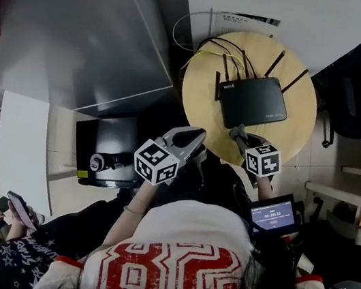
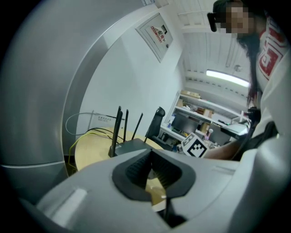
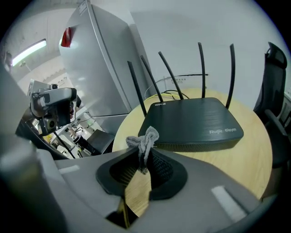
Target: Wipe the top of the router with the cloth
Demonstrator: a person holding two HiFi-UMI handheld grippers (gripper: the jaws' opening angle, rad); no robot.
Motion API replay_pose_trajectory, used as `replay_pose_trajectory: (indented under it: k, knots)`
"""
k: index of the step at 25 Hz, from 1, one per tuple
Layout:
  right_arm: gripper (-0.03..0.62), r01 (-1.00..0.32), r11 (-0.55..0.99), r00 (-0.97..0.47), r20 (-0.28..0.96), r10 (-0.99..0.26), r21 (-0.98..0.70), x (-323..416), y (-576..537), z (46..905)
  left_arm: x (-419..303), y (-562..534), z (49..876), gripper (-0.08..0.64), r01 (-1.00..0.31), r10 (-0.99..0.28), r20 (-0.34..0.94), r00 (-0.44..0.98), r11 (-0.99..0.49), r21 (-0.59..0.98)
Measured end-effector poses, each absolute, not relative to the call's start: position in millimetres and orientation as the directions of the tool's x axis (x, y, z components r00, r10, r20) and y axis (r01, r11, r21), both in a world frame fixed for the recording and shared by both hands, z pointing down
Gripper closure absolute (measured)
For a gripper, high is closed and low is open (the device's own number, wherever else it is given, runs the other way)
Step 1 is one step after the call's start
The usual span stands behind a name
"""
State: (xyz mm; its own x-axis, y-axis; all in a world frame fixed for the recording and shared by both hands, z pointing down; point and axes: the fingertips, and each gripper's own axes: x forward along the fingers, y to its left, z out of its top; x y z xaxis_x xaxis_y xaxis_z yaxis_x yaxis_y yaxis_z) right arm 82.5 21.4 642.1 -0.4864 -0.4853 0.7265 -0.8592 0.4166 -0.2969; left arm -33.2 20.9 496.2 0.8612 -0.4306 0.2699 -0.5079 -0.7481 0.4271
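Dim, muted indoor light; a ceiling strip lamp (image 2: 227,77) glares overhead. Fisheye bending and dark corners frame both gripper views.

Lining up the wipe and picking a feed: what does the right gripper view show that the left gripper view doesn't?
Only the right gripper view: the grey cloth pinched in the right gripper's jaws, just short of the router, whose whole top is visible. Only the left gripper view: the left gripper's jaws, apart and empty, and shelves behind. Both: the router's antennas and the round wooden table.
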Motion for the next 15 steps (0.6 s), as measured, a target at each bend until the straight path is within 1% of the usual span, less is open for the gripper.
replay_pose_trajectory:
  k: [10, 15]
  knots:
    - [0.535, -0.899, 0.33, -0.434, 0.7, -0.568, -0.29, 96, 33, 627, -29, 33, 493, 0.558, -0.458, -0.38, 0.259, 0.888, -0.783, 0.421]
    - [0.535, -0.912, 0.267, -0.409, 0.635, -0.655, -0.312, 96, 27, 601, -34, 34, 491, 0.558, -0.46, -0.383, 0.259, 0.887, -0.786, 0.414]
